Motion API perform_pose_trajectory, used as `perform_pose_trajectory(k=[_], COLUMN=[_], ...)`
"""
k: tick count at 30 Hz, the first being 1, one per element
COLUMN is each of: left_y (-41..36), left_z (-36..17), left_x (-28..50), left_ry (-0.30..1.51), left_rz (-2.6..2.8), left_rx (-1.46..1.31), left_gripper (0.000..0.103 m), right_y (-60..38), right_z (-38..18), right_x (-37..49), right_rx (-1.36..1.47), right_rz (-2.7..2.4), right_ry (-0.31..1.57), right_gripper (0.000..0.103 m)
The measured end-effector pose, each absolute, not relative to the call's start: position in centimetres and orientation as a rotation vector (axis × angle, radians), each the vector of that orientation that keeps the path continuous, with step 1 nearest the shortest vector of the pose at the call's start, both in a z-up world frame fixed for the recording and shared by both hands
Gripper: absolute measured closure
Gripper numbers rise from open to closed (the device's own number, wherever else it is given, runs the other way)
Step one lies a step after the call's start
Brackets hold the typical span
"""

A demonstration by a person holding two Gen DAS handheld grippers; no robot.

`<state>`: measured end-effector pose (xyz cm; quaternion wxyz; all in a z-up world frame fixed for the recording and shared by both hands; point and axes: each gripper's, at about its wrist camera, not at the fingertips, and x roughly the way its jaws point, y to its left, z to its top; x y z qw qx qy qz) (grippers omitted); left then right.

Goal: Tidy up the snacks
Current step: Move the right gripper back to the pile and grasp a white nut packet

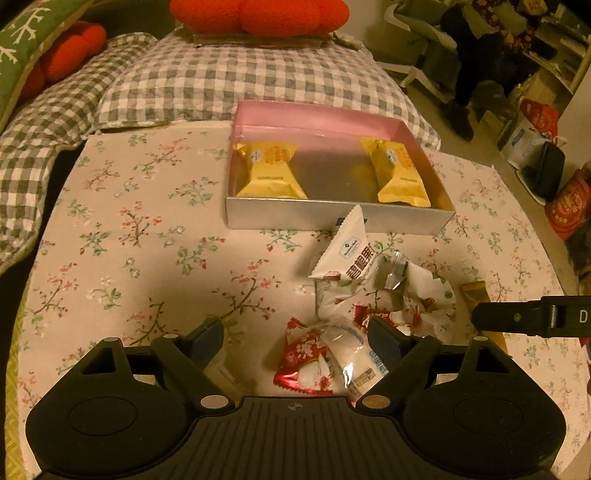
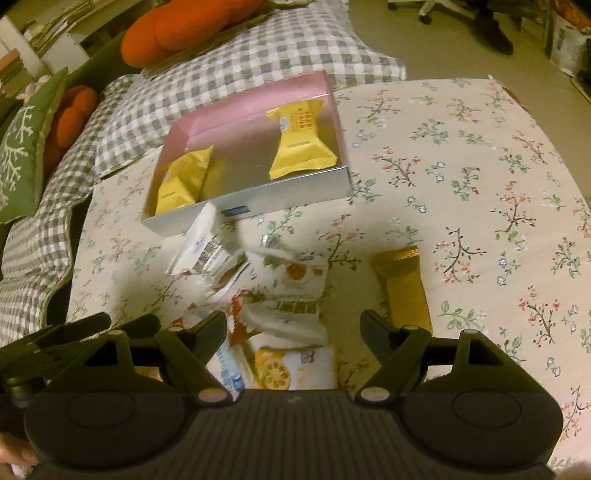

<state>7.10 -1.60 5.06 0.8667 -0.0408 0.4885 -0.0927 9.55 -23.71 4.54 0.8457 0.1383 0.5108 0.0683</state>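
A silver box [image 1: 332, 218] with a pink inside stands on the floral tablecloth and holds two yellow packets [image 1: 269, 170] [image 1: 400, 173]. In front of it lies a heap of white snack packets [image 1: 351, 254]. My left gripper [image 1: 295, 336] is open above a red-and-clear packet [image 1: 317, 354] that lies between its fingers, near the right one. In the right wrist view my right gripper [image 2: 293, 326] is open over white packets [image 2: 288, 314] of the same heap. A gold bar [image 2: 404, 288] lies by its right finger. The box [image 2: 258, 203] sits beyond.
A grey checked quilt [image 1: 229, 74] lies behind the table, with orange cushions [image 1: 258, 14] and a green cushion [image 1: 22, 44]. At the back right are a white chair [image 1: 417, 55], a person's legs [image 1: 461, 107] and bags on the floor [image 1: 535, 133].
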Motion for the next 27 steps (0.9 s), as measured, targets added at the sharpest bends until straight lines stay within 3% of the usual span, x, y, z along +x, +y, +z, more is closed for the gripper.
perform_pose_trajectory(k=[8,12,27], left_y=[-2.7,-3.3,-6.5], left_z=[4.2,3.8,1.4], left_x=[7.6,8.1,12.4], left_ry=[1.042,1.040,0.975], left_rz=[-0.204,-0.204,-0.216], left_rx=[-0.061,-0.038,0.043], left_gripper=[0.016,0.016,0.017], right_y=[-24.1,-24.1,-24.8], right_z=[4.3,4.1,2.3], right_x=[9.5,9.7,11.5], right_rx=[0.362,0.364,0.349], right_rz=[0.199,0.199,0.129], right_ry=[1.106,1.119,1.137], right_gripper=[0.028,0.035,0.033])
